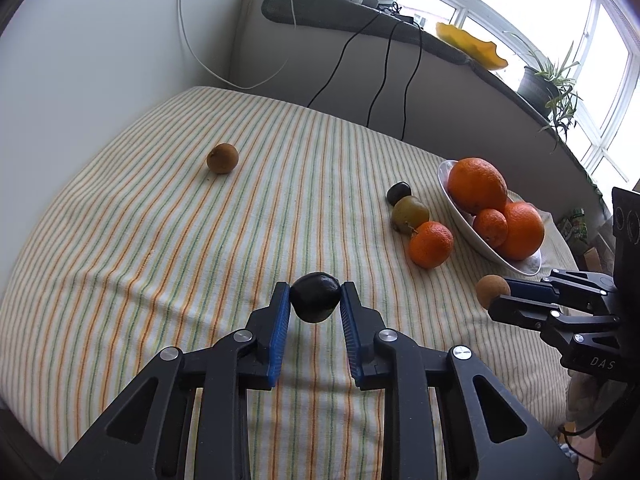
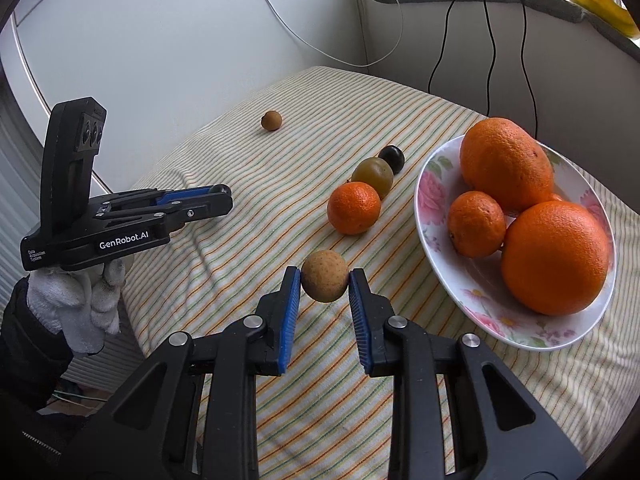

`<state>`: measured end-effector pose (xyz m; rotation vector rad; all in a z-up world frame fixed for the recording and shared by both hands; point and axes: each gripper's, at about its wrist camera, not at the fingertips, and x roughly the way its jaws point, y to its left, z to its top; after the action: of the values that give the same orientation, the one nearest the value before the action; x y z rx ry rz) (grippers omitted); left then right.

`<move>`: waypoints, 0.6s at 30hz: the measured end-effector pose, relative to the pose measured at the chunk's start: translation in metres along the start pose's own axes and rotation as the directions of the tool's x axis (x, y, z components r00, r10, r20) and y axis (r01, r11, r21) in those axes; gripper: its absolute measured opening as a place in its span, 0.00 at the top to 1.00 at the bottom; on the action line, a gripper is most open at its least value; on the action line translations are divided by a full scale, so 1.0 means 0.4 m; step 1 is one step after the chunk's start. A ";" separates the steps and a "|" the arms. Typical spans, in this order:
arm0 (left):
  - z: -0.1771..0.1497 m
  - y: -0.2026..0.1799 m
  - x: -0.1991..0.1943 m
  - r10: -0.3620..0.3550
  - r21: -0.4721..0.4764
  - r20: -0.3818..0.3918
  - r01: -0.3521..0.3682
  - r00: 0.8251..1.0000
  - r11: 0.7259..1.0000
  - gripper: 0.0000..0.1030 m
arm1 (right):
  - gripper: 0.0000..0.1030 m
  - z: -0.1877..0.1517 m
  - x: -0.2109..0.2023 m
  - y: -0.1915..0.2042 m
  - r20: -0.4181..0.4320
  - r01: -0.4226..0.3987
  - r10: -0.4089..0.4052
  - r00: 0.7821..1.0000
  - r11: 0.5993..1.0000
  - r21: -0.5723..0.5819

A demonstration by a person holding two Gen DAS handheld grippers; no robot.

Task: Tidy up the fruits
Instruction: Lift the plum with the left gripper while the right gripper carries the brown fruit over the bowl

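Observation:
My left gripper [image 1: 315, 298] is shut on a small black fruit [image 1: 315, 297], held above the striped cloth. My right gripper [image 2: 325, 289] is shut on a round tan speckled fruit [image 2: 325, 275]; the left wrist view shows that tan fruit [image 1: 491, 290] at the tips of the right gripper [image 1: 502, 295]. A row lies on the cloth beside the bowl: a mandarin [image 2: 353, 208], an olive-green fruit [image 2: 374, 174] and a dark fruit [image 2: 392, 158]. The floral bowl [image 2: 430, 196] holds two large oranges [image 2: 505, 163] and a small mandarin [image 2: 476, 224]. A lone brown fruit [image 1: 222, 158] sits far left.
The striped cloth [image 1: 160, 248] covers the table, which meets a white wall at the back. Black cables [image 1: 412, 80] hang from the sill behind. A potted plant [image 1: 548, 80] and a yellow dish [image 1: 470, 44] stand on the sill. A gloved hand [image 2: 76, 300] carries the left gripper [image 2: 224, 196].

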<state>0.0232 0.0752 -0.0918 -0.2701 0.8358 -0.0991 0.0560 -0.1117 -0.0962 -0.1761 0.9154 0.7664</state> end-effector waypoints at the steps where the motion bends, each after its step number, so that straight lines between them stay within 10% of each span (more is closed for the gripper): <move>1: 0.003 -0.009 0.001 -0.008 0.006 0.000 0.008 1.000 1.000 0.77 | 0.75 -0.003 -0.010 -0.005 0.005 0.002 -0.002 1.000 1.000 0.005; 18: 0.053 -0.170 0.039 -0.115 0.100 -0.003 0.115 0.993 0.988 0.77 | 0.75 -0.042 -0.173 -0.136 0.091 0.075 -0.085 0.992 0.991 0.112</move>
<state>0.0508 0.0109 -0.0708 -0.2236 0.8097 -0.2478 0.0557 -0.1949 -0.0626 -0.0801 0.8519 0.6437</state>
